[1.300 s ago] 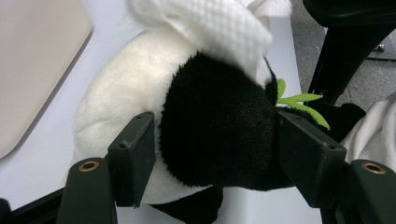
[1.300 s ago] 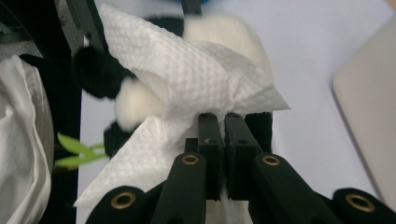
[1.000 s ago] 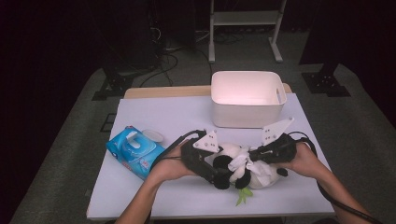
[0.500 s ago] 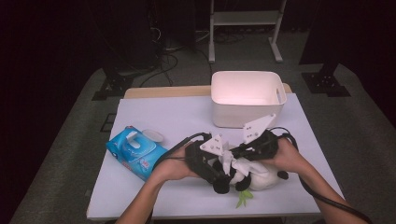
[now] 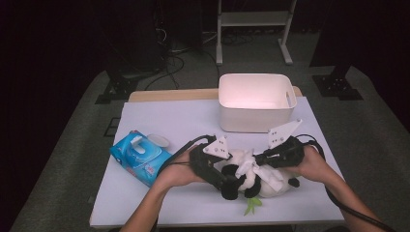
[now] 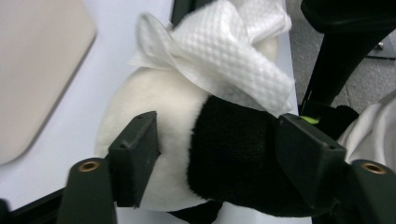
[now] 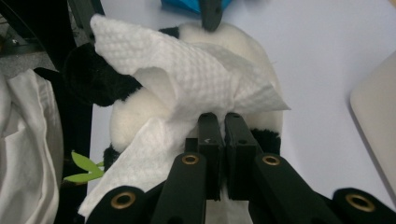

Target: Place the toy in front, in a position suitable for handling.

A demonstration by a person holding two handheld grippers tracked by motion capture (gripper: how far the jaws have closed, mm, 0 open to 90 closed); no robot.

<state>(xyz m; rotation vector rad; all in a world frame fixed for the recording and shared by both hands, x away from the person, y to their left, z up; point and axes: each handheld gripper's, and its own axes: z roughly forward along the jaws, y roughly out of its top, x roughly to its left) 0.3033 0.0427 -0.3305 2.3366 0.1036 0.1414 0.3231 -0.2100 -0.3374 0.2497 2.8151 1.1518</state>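
My forearms enter from the bottom of the high view and meet at lower centre, over the panda plush (image 5: pixel 251 179) lying on the white table (image 5: pixel 159 121).

My left gripper (image 5: pixel 227 181) points toward the lower right; in the left gripper view its jaws straddle the plush's black limb (image 6: pixel 233 163) and white body, the pads pressed into the fur on both sides. They have just been opening a little, with the plush between them.

My right gripper (image 5: pixel 256 162) points left, level, jaws clenched on a white wipe (image 7: pixel 187 84) draped over the plush.

The white bin (image 5: pixel 256 101) stands at upper centre right, nothing visible inside. The blue wipes pack (image 5: pixel 138 157) lies at left with its lid flipped open.
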